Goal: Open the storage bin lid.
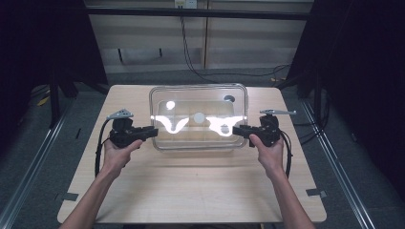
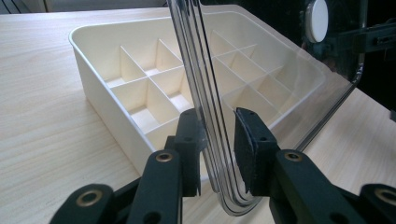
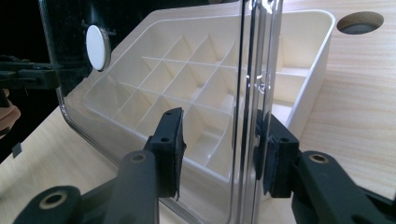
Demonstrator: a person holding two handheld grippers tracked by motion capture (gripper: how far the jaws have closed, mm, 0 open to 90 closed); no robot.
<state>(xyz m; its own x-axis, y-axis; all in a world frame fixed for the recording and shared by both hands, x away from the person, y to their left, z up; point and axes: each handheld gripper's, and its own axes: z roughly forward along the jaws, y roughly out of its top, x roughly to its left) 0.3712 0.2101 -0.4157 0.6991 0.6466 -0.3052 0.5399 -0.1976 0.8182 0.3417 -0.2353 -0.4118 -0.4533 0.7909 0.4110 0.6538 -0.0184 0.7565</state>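
On the left of the high view we see the left hand-held gripper (image 1: 152,132) at the left short edge of a clear lid (image 1: 198,121), which sits above a cream divided tray (image 2: 140,88) in the middle of the pale wooden worktop (image 1: 191,186). In the left gripper view its two black jaws stand on either side of the lid's ribbed rim with a gap on both sides, so we read them as spread and not clamped (the near rim runs up between them). Through the clear plastic we see the tray's square compartments, bare as far as we can tell, and a white round disc (image 2: 319,19) on the lid's far part. Moving right, the right hand-held gripper (image 1: 237,130) meets the lid's right short edge. In the right gripper view its jaws straddle the lid's rim; the left one stands clear of it, and the right one lies close behind the plastic, so we cannot tell whether it grips. A round hole (image 3: 360,21) in the worktop lies beyond the tray.
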